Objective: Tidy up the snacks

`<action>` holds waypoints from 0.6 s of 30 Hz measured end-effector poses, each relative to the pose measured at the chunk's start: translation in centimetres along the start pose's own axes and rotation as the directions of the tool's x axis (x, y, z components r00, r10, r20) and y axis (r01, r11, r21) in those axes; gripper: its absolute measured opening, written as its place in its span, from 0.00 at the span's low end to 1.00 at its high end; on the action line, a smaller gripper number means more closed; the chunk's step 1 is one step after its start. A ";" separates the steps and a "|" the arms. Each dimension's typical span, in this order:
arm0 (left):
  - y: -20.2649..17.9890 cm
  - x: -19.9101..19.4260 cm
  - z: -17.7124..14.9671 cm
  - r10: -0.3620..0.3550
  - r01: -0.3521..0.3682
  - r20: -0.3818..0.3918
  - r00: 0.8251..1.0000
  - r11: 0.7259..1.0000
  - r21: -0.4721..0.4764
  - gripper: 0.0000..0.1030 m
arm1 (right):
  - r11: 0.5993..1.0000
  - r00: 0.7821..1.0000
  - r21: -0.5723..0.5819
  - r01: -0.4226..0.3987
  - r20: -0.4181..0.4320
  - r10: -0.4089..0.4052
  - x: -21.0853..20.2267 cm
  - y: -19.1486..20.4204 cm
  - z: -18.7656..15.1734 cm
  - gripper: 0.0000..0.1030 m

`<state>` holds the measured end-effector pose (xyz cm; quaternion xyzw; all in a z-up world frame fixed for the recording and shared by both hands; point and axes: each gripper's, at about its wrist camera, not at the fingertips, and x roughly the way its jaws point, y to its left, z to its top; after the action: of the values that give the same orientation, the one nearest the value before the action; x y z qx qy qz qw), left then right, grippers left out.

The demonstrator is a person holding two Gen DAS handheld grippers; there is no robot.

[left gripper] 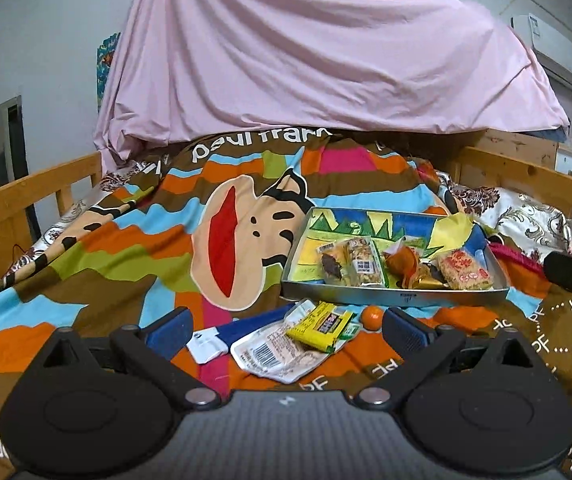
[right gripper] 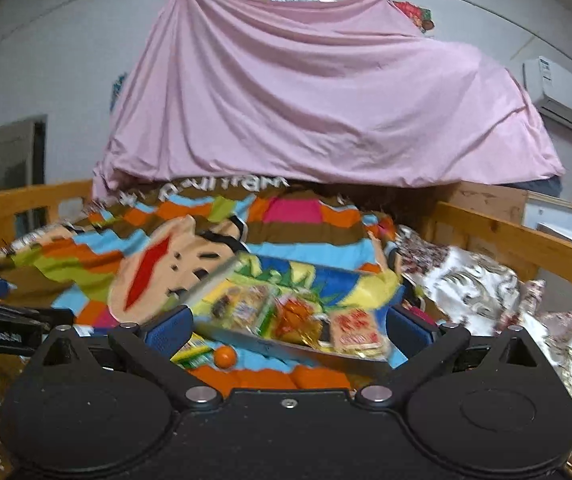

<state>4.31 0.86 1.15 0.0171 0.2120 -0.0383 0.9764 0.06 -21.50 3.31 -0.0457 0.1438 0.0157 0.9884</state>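
nearest the left wrist camera, the left tool is held with its jaws spread wide and nothing between the blue pads. loose snacks are seen on the bedspread in the gap: a white barcode packet, with a yellow wrapper lying partly across it, and a small white packet just to their left. a small orange fruit is noted just right of the yellow wrapper, on the bedspread close to the tin's front wall.

just beyond these, a shallow metal tin rests on the bedspread. inside it are seen a clear-wrapped nut bar, an orange-wrapped sweet and a red-printed rice cake packet, all toward the front wall.

in the right wrist view, the right tool is likewise held wide apart and empty, with the tin's front edge lying between its pads. this view is motion-blurred; the tin's contents are only roughly legible. the orange fruit shows just in front of the tin.

farther back, wooden bed rails are seen at both sides, and a pink sheet is draped over the far end. an air conditioner is mounted on the right wall.
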 end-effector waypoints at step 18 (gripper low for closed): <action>0.1 -1.1 -1.3 0.112 -0.113 -0.101 0.989 0.994 -0.003 1.00 | 0.996 0.993 -0.086 0.004 -0.113 -0.013 -0.2 1.9 -2.2 0.99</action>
<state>2.80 1.08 0.39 0.0269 0.2598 0.0188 0.9651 -0.82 -19.85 1.05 -0.0892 0.1990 0.0150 0.9758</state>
